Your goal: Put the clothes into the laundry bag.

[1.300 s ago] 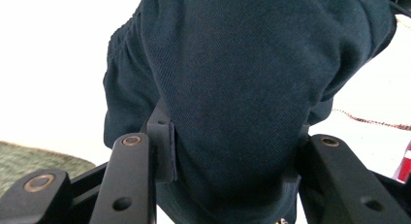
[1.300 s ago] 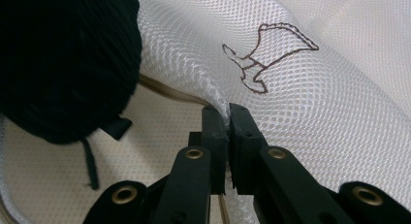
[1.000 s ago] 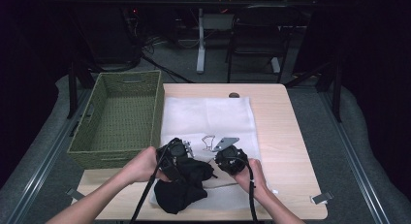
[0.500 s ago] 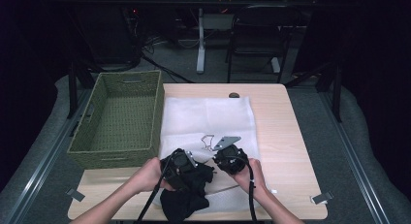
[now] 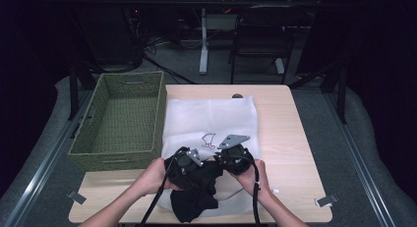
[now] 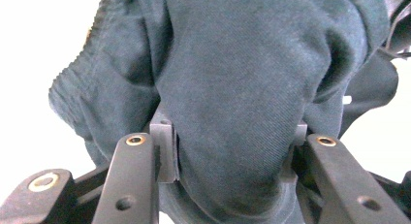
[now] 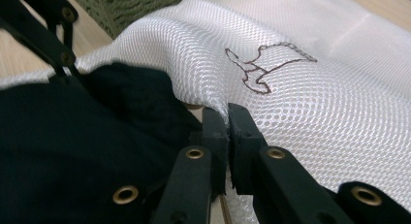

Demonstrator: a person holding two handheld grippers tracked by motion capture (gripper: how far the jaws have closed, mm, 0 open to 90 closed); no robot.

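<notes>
While a green basket stands far left on the tabletop, the left tongs grasp a dark garment at the near edge; right tongs pinch the white mesh bag.

In the high view, your hands and the gripper bodies cover the left gripper and right gripper jaw tips. In the left gripper view, the dark garment runs past the top edge and hides the table behind it. The small dark object at the table's far edge is too small to identify.
</notes>
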